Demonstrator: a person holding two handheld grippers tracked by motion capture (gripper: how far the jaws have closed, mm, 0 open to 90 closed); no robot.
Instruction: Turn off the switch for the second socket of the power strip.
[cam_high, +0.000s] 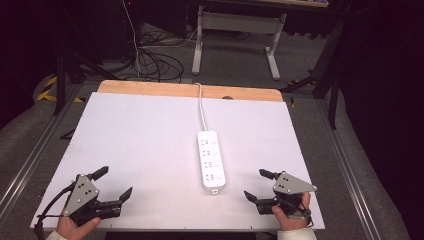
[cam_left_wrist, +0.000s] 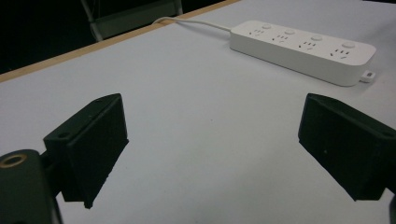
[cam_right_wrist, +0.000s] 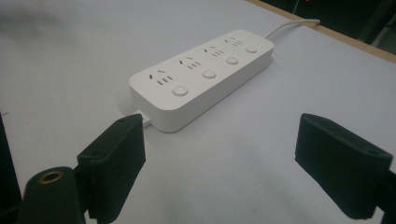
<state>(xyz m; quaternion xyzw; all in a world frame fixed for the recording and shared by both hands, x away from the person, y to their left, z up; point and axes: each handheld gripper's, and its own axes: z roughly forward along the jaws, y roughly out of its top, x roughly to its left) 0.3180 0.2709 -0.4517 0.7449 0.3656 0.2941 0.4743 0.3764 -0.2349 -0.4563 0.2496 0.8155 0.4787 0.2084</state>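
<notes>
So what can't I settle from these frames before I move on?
- Power strip cord: passes the table's far edge in the high view; its plug end is hidden.
- Switch states: buttons too small to read.
- Left gripper and right gripper: the person's forearms are cut by the bottom edge.

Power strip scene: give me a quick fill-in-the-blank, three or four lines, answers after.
1. The white power strip has ____ sets of sockets, each with its own round button.
2. Its cord runs off the ____ edge of the table.
3. The left gripper and the right gripper both have their jaws ____.
4. The gripper nearer the strip is the ____ one.

Missing words: four; far; open; right
</notes>
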